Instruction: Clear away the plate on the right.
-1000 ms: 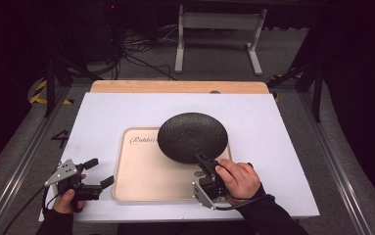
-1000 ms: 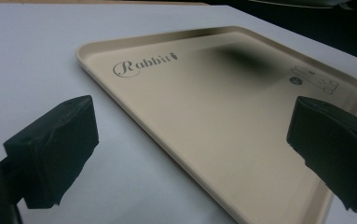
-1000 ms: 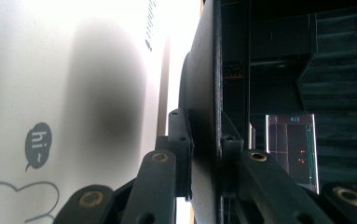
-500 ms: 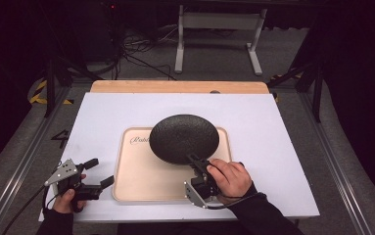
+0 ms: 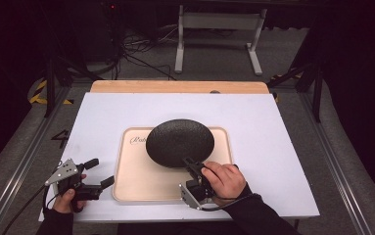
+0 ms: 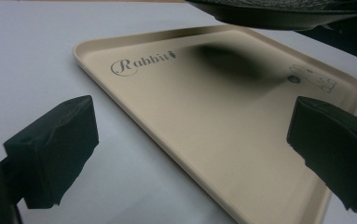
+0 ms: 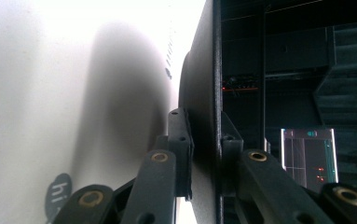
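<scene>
Above the beige tray (image 5: 141,181) near the counter's (image 5: 273,147) front edge, a black plate (image 5: 179,142) hangs clear of the tray, casting a shadow on it, its near rim clamped between the jaws of the right tool (image 5: 191,165). At the front left corner, the left tool (image 5: 99,172) rests just beside the tray's left edge, jaws wide apart and holding nothing.
</scene>
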A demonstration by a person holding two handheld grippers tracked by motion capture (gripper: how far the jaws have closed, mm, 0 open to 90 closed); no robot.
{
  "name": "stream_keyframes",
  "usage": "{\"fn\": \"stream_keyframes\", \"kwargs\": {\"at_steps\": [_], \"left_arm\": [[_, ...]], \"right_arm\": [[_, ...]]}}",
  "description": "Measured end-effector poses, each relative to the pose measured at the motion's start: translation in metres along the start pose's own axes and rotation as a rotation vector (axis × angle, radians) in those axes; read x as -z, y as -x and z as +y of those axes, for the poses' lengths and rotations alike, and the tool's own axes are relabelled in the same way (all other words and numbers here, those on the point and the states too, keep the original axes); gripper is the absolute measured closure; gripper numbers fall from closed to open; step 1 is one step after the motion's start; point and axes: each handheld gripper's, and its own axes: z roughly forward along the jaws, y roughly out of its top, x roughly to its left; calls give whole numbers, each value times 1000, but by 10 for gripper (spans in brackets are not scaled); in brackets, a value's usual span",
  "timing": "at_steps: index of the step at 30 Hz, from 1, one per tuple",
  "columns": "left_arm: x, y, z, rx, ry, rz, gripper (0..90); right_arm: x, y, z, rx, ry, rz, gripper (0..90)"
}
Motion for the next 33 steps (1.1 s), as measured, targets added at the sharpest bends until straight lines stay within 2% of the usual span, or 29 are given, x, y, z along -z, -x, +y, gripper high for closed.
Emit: {"fn": "stream_keyframes", "kwargs": {"at_steps": [7,33], "left_arm": [[0,0,0,0,0,-2,26],[0,-1,0,-7,-3,-8,26]], "right_arm": [[-3,-6,1,4,-3,26,820],[-11,-16,3,5,3,60,808]]}}
